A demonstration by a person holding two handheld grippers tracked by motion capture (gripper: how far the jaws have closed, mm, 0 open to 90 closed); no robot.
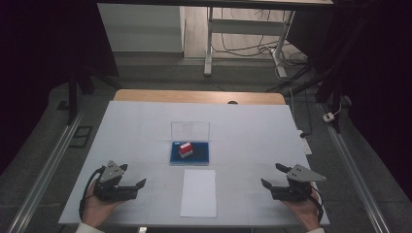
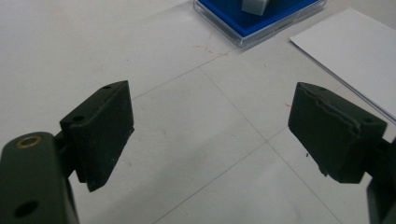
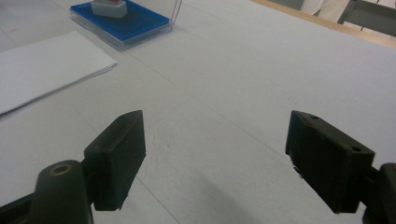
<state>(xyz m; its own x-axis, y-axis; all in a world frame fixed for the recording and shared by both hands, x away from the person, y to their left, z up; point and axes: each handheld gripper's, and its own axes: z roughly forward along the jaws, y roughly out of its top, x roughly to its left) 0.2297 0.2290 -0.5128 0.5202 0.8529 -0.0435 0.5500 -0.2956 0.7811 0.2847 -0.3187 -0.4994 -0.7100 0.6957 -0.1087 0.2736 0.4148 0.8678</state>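
A flat blue tray (image 1: 199, 155) with a clear upright lid lies at the middle of the white table. On it sits a small red and white block (image 1: 185, 149). In front of the tray lies a white sheet of paper (image 1: 198, 192). My left gripper (image 1: 135, 185) rests at the near left of the table, held in a hand, jaws wide apart and empty. My right gripper (image 1: 272, 177) rests at the near right, also open and empty. The left gripper view has the tray (image 2: 280, 18) and paper (image 2: 350, 51) ahead of its gripper (image 2: 210, 133). The right gripper view shows the tray (image 3: 135, 21) and paper (image 3: 46, 65) beyond its gripper (image 3: 215, 156).
The white table top (image 1: 252, 131) has a wooden strip (image 1: 199, 96) along its far edge. Beyond it stand a desk frame (image 1: 243, 34) and loose cables on the floor. Metal rails run along both sides of the table.
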